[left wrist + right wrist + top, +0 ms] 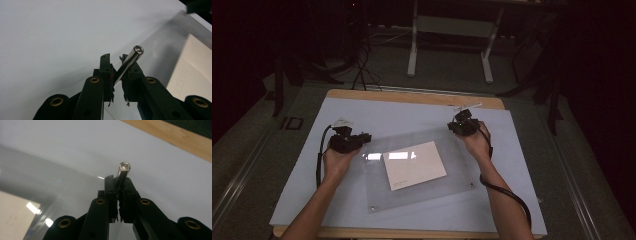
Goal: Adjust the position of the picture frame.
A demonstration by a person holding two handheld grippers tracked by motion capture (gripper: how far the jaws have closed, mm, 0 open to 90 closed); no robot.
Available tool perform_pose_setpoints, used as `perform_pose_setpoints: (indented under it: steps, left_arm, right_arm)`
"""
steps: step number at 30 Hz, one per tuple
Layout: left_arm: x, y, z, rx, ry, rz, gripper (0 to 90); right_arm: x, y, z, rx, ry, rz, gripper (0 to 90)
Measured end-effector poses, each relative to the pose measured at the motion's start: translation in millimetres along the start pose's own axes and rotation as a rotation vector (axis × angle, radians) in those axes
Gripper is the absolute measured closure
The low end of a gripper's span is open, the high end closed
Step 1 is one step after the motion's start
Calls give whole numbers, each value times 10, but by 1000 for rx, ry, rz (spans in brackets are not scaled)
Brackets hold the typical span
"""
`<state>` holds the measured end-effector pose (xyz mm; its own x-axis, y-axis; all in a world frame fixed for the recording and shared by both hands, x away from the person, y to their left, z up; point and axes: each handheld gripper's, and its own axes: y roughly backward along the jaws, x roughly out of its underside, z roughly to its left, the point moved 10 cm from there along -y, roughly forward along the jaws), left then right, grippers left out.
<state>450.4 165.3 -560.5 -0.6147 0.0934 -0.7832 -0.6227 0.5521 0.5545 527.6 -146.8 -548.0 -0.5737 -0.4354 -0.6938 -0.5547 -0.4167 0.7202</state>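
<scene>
Now we hold one metal pin (pixel 130 63) in the left tool (pixel 117 72), another pin (pixel 122 172) in the right tool (pixel 118 188), over the clear sheet (pixel 452 165); next, probably seating each in a corner hole.

A dim room is seen, its far part lost in darkness. Grey carpeted floor (pixel 257 150) is laid around the wood-edged counter (pixel 412 96), which is covered by a pale sheet. Beyond it, a white-legged table frame (pixel 449 30) is set, with dark cables (pixel 362 70) trailed beside it.
</scene>
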Motion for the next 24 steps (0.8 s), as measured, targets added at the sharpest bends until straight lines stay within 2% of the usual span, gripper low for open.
perform_pose_setpoints:
  steps: [2, 7, 11, 14, 17, 19, 24]
  left_arm:
    - [-58, -63, 50, -4, 7, 6, 799]
    - [-173, -276, 116, -9, -14, 49, 801]
    - [-241, -458, 170, -20, 1, 65, 799]
    - [-229, -562, 191, -24, 2, 75, 797]
    - [-154, -671, 217, -38, 33, 93, 795]
    - [-141, -685, 224, -27, 59, 74, 790]
    - [-132, -667, 216, -50, 46, 89, 793]
  right_arm:
    - [41, 27, -4, 11, -10, 2, 860]
    - [151, 54, -52, 45, -54, -5, 860]
    - [295, 43, -89, 48, -87, 8, 859]
    - [400, 18, -105, 54, -100, 8, 859]
    - [486, -51, -129, 60, -112, 19, 858]
    - [530, -92, -132, 57, -123, 22, 858]
    - [522, -96, -131, 55, -119, 20, 858]
